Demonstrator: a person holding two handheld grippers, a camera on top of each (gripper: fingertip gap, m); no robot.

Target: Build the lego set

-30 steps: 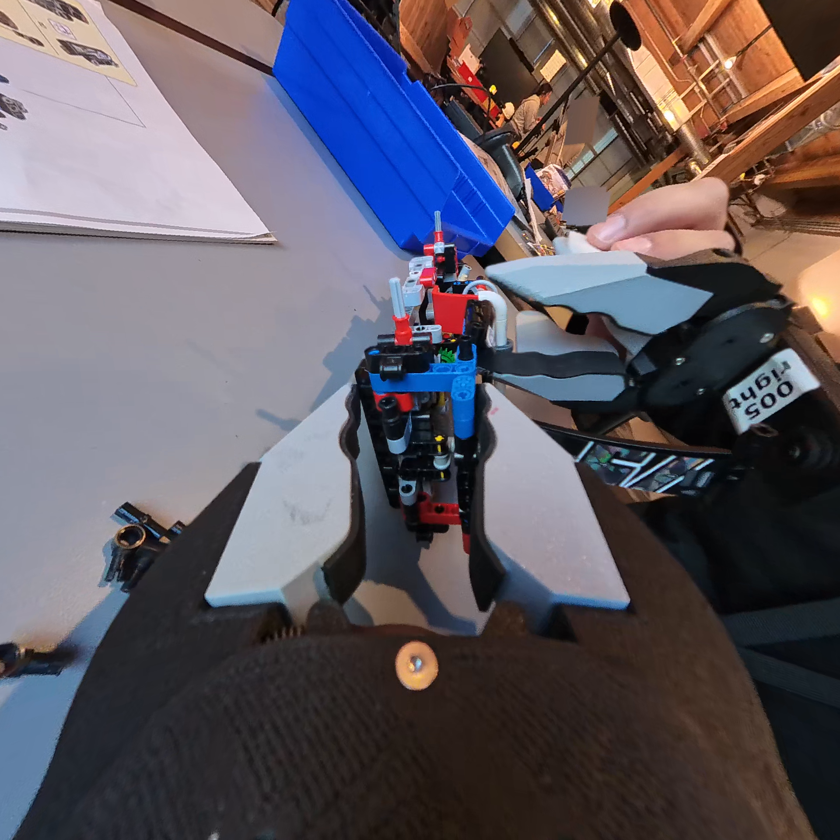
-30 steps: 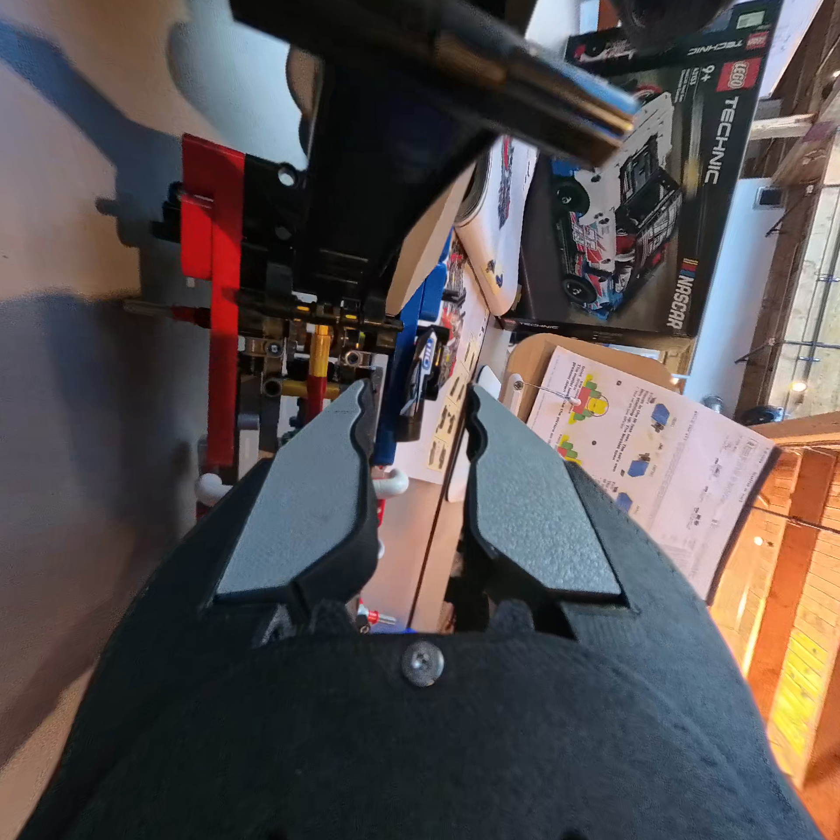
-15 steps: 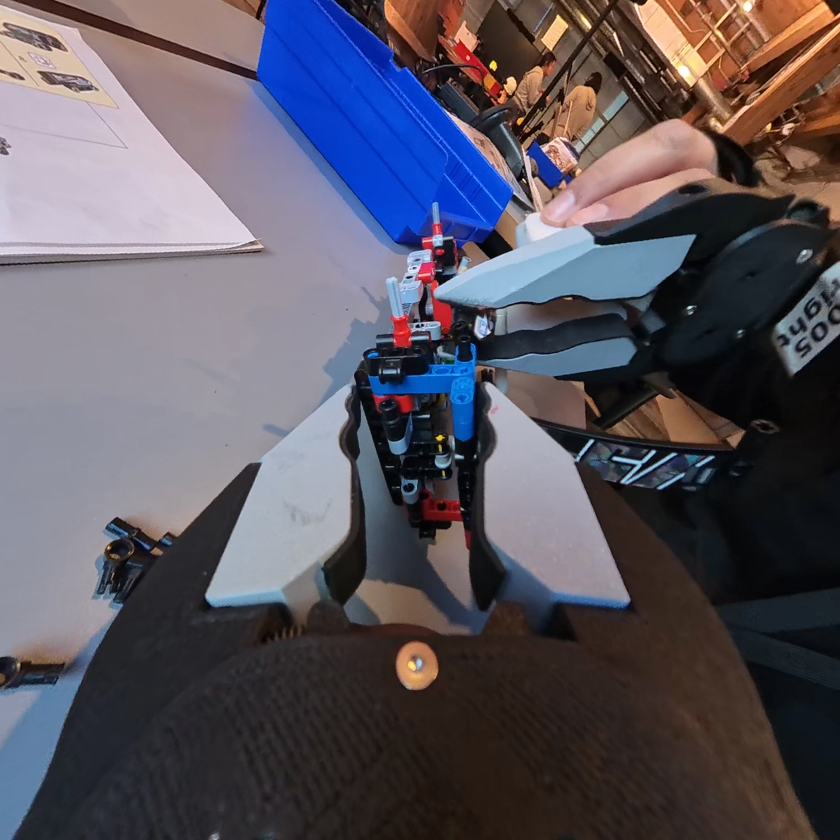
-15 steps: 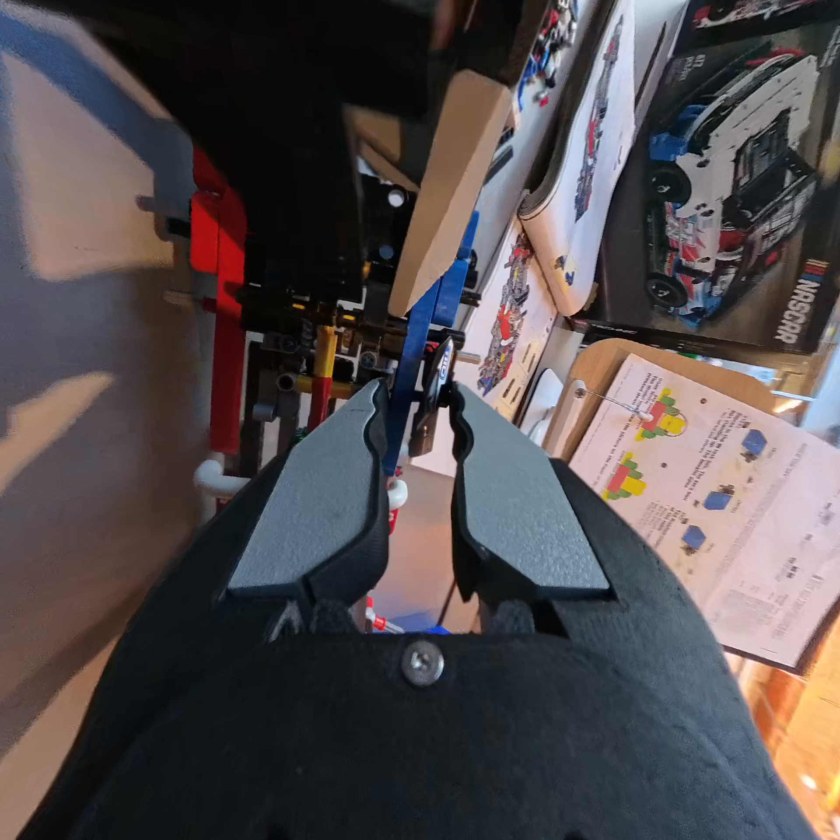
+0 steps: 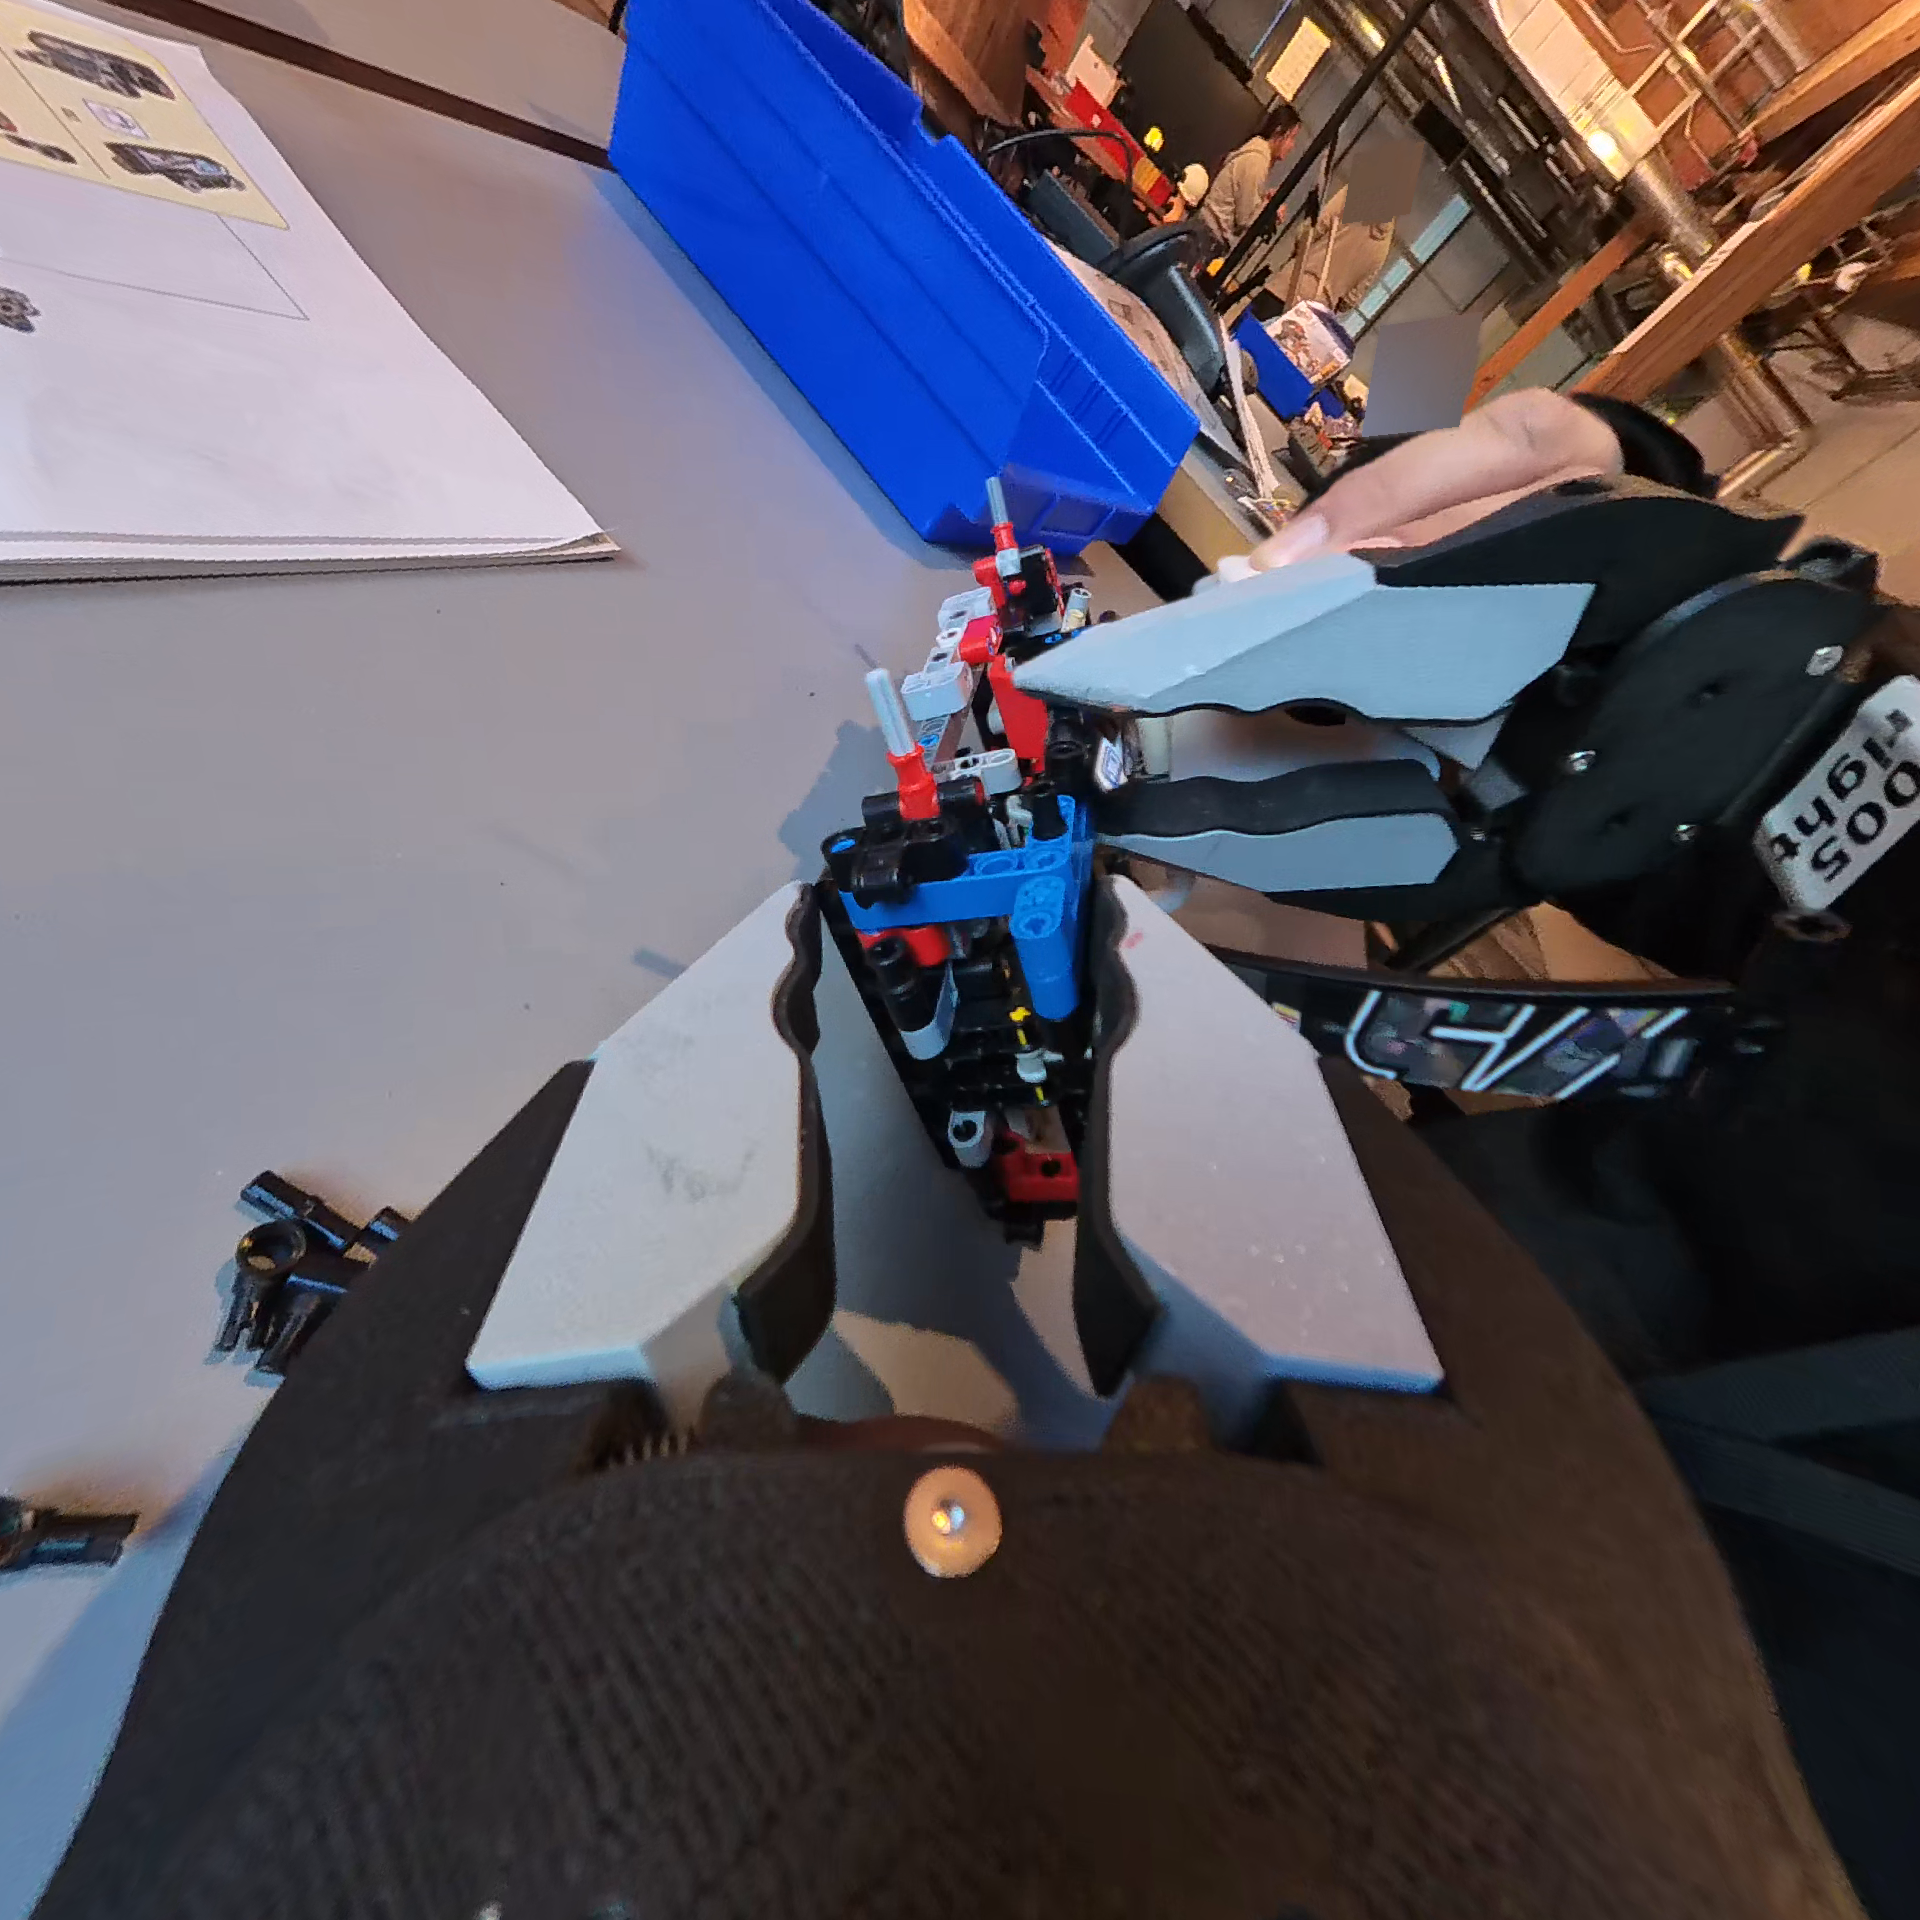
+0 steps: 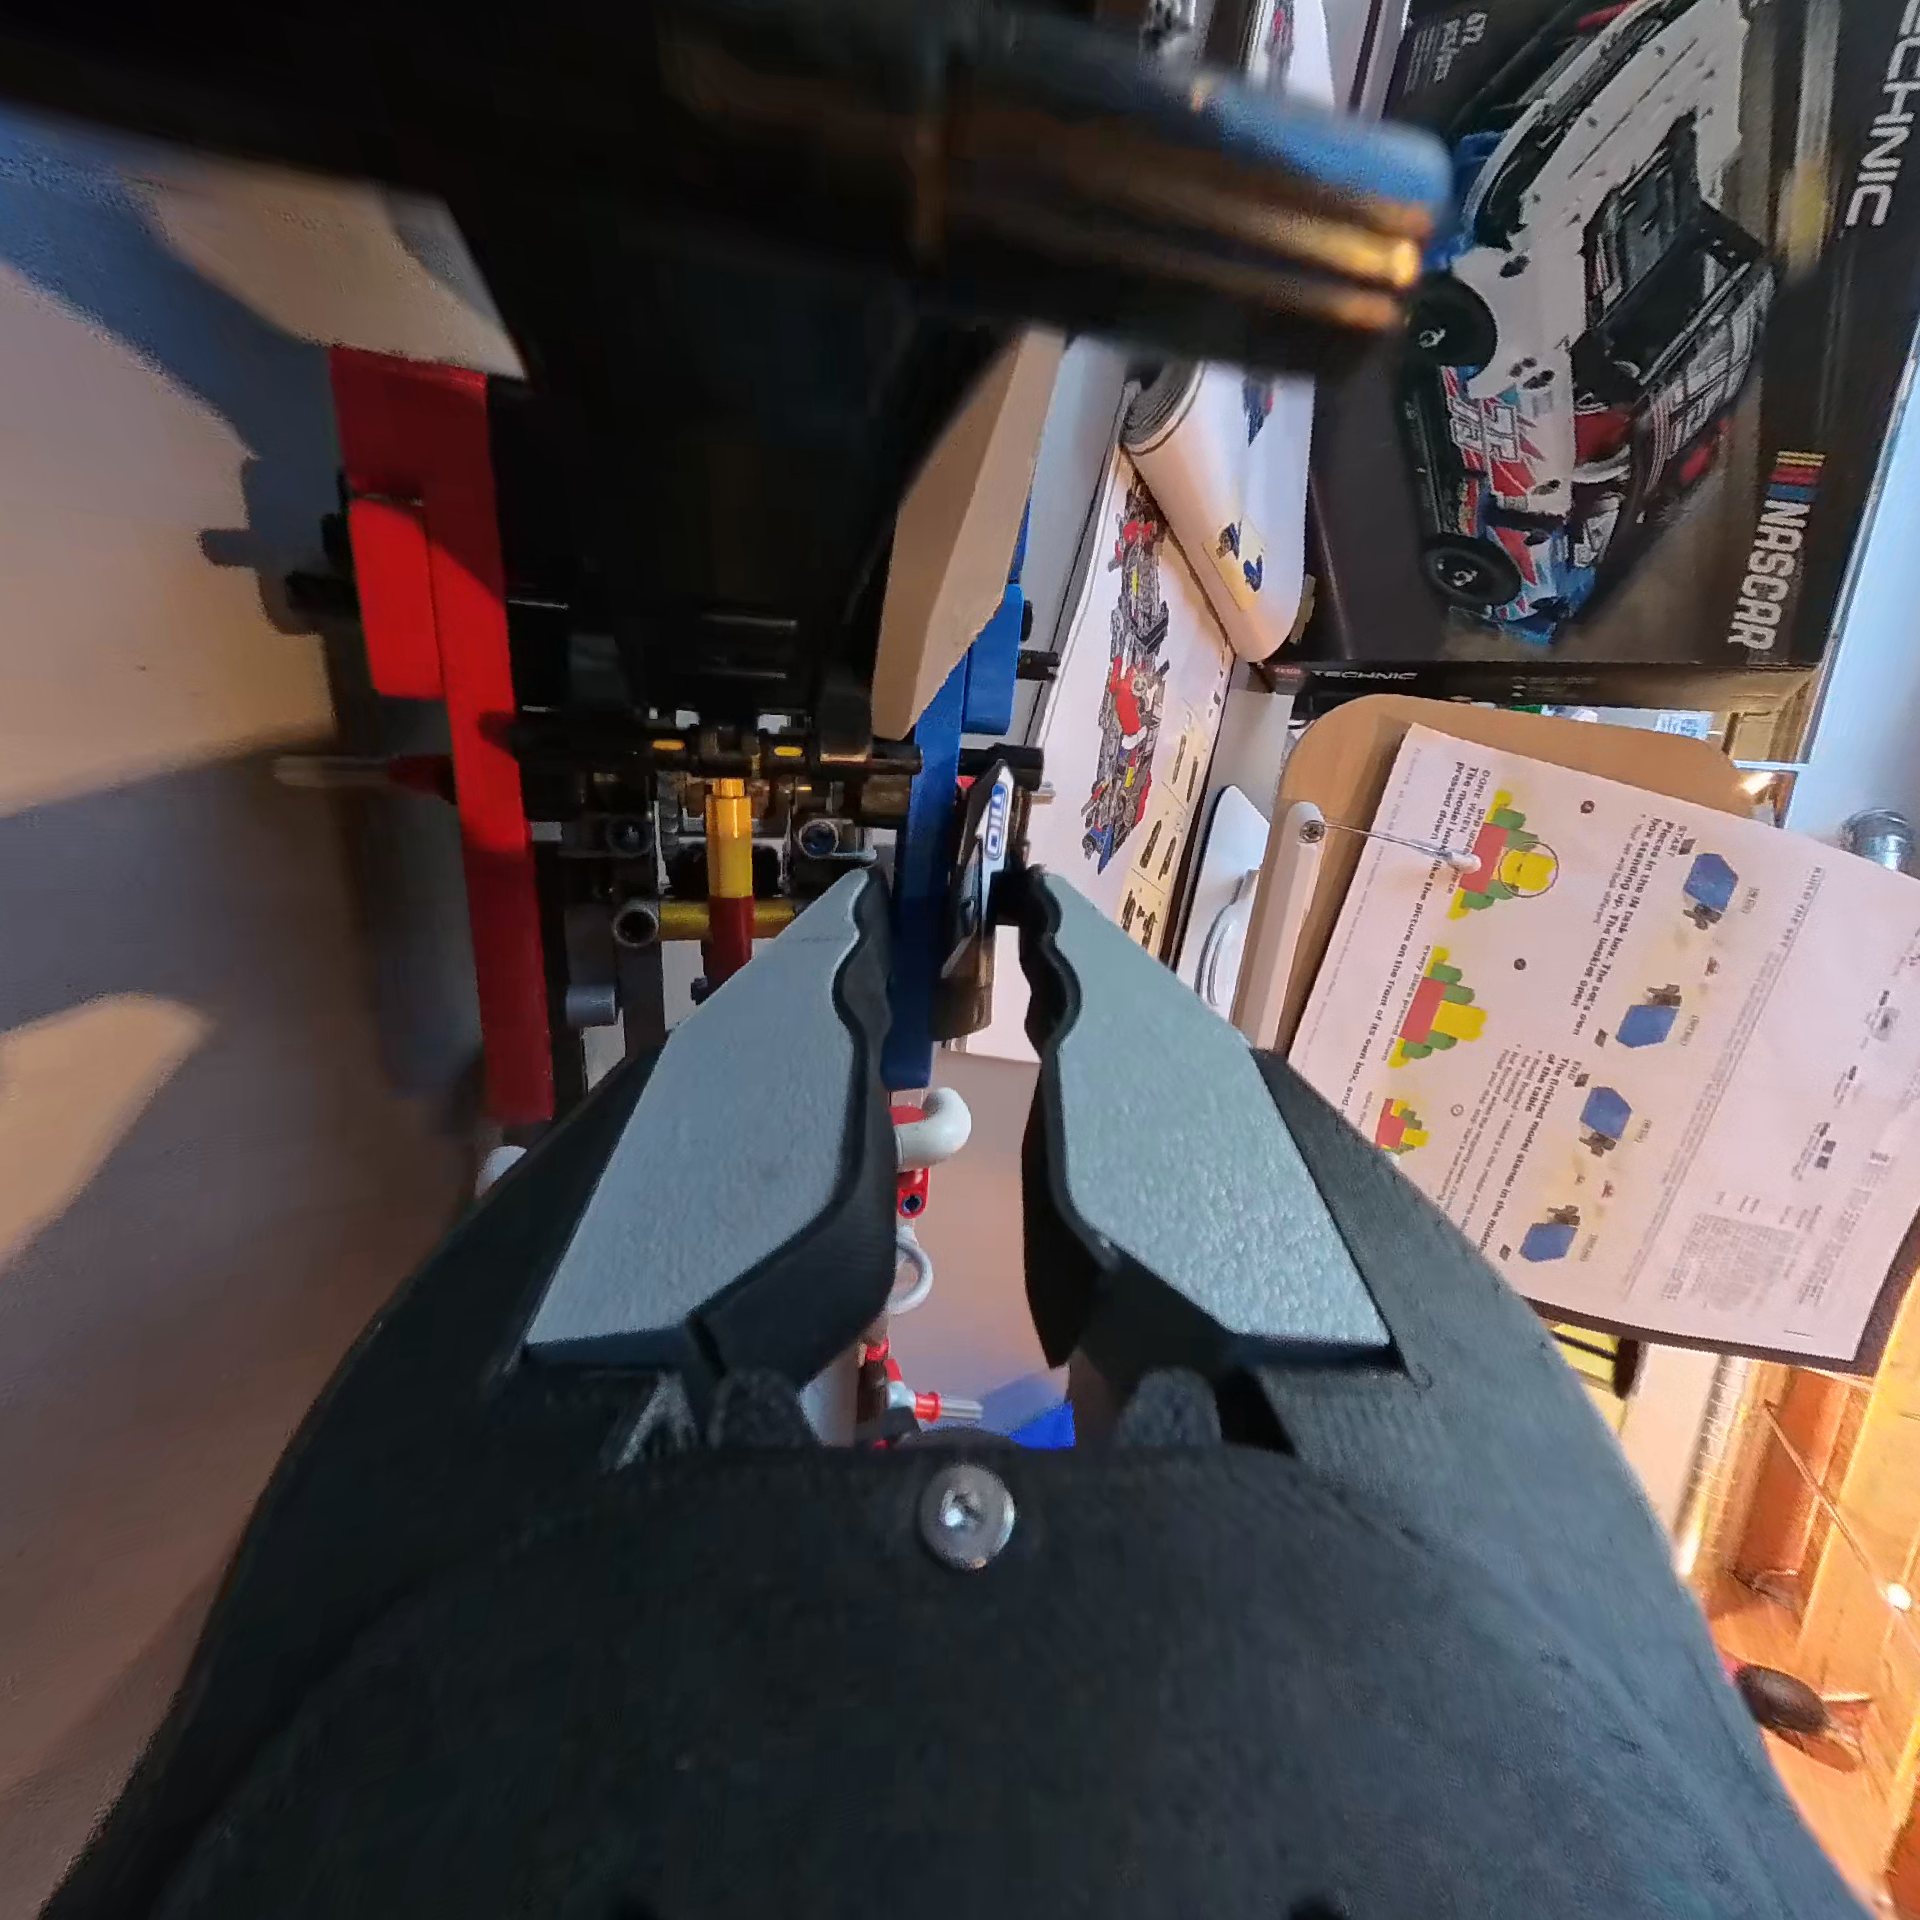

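Left gripper (image 5: 951,997) is clamped on the half-built lego model (image 5: 971,935), standing it edge-up on the grey table (image 5: 468,779). Right gripper (image 6: 951,925), jaws narrowed, pinches the model's blue beam (image 6: 930,831) and a small black stickered piece (image 6: 982,842). Model looks light, stiff, likely to pop apart; hold it by the frame, not the pins. Whether the piece is seated is hidden, and the upper part of the right view is blurred.

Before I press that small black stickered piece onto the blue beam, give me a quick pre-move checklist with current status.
1. Left claw clamped on the chassis: ok.
2. Right claw closed on the stickered piece: ok.
3. Piece beside the blue beam: ok.
4. Piece seated on its pin: cannot tell, the joint is hidden.
5. Right claw's fingers clear of the red axles: ok.
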